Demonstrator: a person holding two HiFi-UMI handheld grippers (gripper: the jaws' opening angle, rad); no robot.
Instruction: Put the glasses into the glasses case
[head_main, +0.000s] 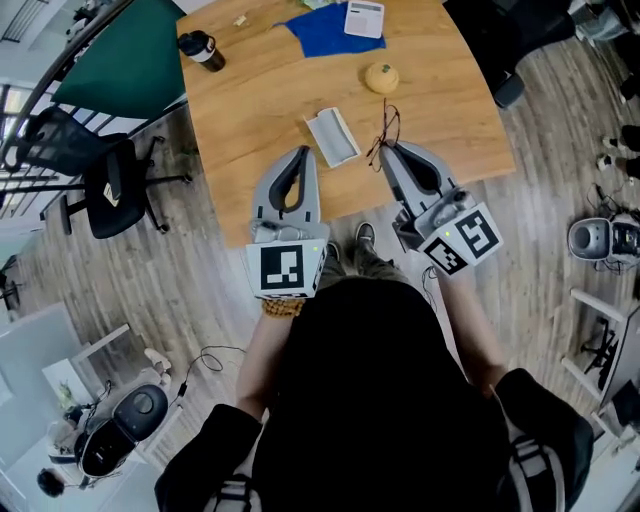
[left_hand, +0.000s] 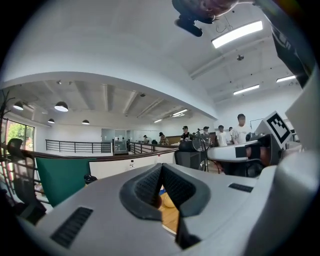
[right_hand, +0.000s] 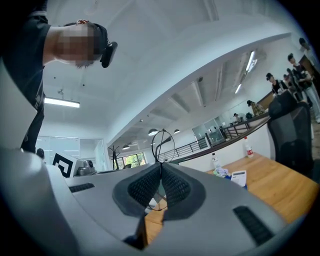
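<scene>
Thin dark-framed glasses (head_main: 384, 132) hang from the tips of my right gripper (head_main: 387, 150), which is shut on them above the wooden table's near edge. In the right gripper view the glasses (right_hand: 164, 141) stick up from between the closed pads, one round lens outlined against the ceiling. The open grey glasses case (head_main: 332, 135) lies on the table just left of the glasses. My left gripper (head_main: 303, 152) is shut with nothing in it, hovering close to the near left of the case. In the left gripper view its pads (left_hand: 161, 184) meet at the tip.
On the wooden table (head_main: 270, 100) lie a yellow round fruit (head_main: 381, 77), a blue cloth (head_main: 330, 30) with a white calculator (head_main: 364, 18), and a dark bottle (head_main: 201, 49) at the far left. A black office chair (head_main: 105, 180) stands left of the table.
</scene>
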